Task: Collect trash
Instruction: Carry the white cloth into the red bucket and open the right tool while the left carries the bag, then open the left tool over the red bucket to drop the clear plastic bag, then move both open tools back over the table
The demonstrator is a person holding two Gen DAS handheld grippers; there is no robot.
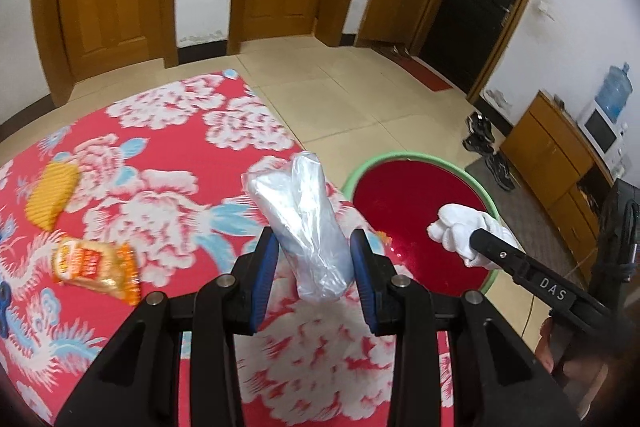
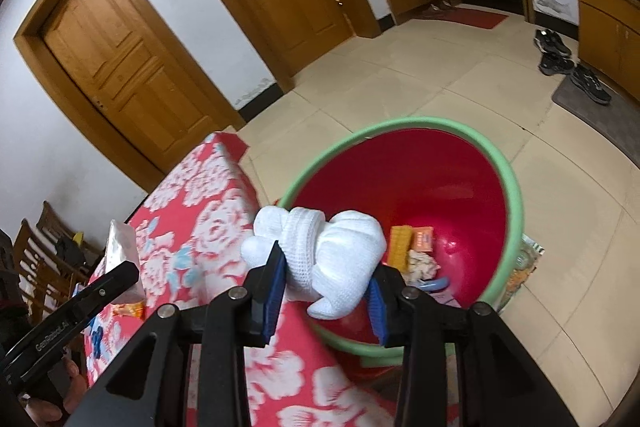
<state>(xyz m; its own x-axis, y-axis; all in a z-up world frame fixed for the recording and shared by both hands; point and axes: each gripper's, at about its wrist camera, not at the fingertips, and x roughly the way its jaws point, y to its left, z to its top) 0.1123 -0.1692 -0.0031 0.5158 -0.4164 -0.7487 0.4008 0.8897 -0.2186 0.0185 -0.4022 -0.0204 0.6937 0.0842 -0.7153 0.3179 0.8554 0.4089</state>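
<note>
Right wrist view: the right gripper [image 2: 326, 293] clamped a white cloth [image 2: 320, 255] above the basin [image 2: 505, 163], seemingly poised to drop it. The left gripper [image 1: 314, 277] pinched a plastic bag [image 1: 308, 223] above the worktop [image 1: 168, 155], wrappers [image 1: 96, 267] beyond.

Floral table [image 1: 168, 131], 2 snack wrappers [image 1: 96, 269], floor bucket [image 2: 508, 179]
</note>
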